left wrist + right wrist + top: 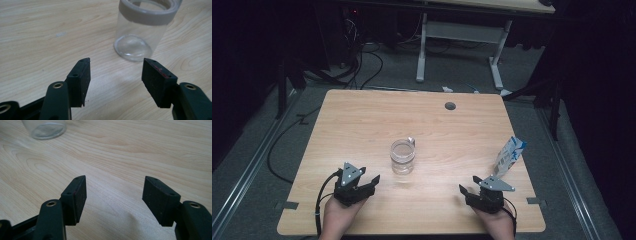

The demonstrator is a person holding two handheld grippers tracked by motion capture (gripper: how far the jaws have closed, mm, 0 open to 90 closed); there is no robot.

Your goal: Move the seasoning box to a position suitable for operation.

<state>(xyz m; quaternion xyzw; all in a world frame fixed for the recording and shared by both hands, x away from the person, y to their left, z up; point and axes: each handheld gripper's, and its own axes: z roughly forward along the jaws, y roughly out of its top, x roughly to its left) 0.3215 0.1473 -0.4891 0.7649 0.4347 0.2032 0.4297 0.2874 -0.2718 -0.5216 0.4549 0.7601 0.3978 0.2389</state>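
Glass jar [402, 156] stands upright near the middle of a wooden table [362, 120], a grey band round its rim. The left gripper [371, 183], held in a hand [339, 215] at the near edge, points toward the jar with jaws spread wide and nothing between them; the jar sits just beyond its tips. The right gripper [462, 191] hangs over bare wood, jaws likewise wide. A blue-and-white carton [509, 156], possibly milk, stands tilted at the table's right side.
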